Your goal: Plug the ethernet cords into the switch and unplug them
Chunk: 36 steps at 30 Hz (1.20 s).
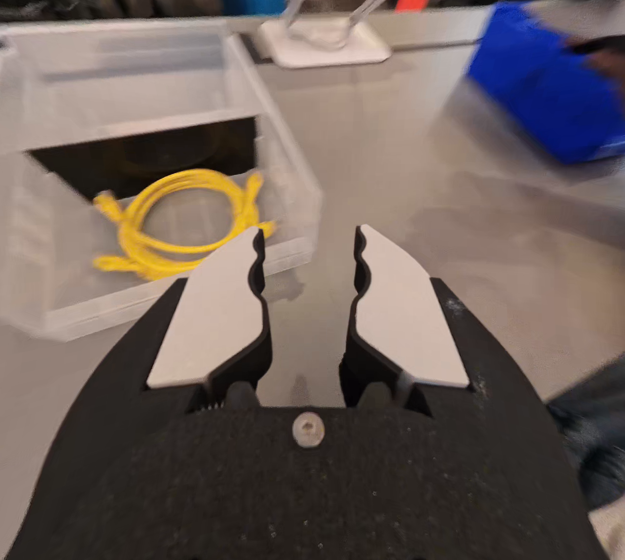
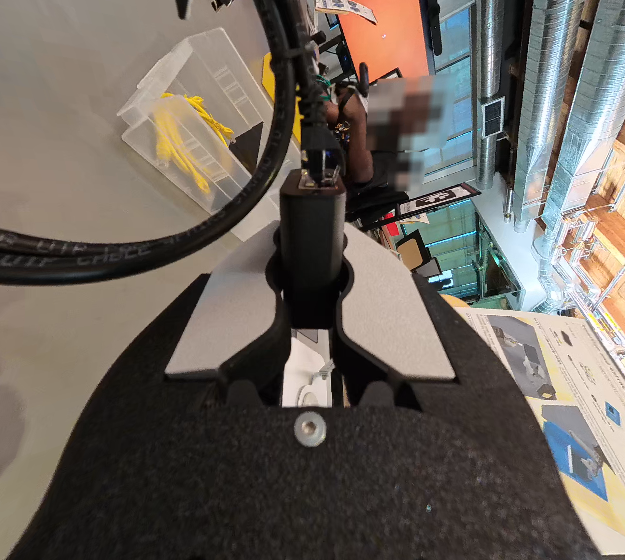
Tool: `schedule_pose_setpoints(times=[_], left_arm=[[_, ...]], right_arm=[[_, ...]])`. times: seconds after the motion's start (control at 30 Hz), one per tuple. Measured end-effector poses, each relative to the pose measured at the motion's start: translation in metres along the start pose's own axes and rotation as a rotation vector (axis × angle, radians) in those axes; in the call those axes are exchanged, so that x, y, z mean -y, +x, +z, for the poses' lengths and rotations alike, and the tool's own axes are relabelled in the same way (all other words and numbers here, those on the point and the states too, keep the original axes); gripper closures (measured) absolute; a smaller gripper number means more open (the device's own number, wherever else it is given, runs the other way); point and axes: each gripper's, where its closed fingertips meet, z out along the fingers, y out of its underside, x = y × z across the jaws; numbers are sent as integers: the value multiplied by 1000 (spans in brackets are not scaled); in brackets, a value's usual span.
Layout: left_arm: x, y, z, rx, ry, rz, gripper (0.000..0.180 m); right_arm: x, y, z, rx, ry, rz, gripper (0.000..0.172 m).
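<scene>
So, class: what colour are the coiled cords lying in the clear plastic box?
Yellow cords, clearest in the left wrist view.

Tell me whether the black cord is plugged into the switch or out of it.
Plugged in. The black cord's plug sits in the port on the end of the black switch, which the right gripper holds.

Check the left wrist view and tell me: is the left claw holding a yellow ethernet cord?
No, the left claw stands open on nothing, and the yellow ethernet cords lie coiled in the clear plastic bin.
</scene>
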Motion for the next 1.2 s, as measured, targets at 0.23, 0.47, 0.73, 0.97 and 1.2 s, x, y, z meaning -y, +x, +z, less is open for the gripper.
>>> schedule_pose_setpoints(times=[0.23, 0.47, 0.73, 0.97, 1.2], left_arm=[[-15, -138, 57, 348, -279, -114, 138], [-32, -172, 103, 347, -383, -327, 139], [-53, -183, 113, 359, -512, -432, 155], [-43, -185, 111, 334, -435, -395, 164], [-39, -186, 111, 313, -390, -379, 165]], right_arm=[[-3, -12, 6, 45, -18, -16, 147], [-3, -15, 6, 63, -15, -12, 146], [2, -11, 4, 63, 1, -5, 147], [7, -12, 3, 73, 6, -13, 147], [6, -15, 4, 85, 8, -5, 147]])
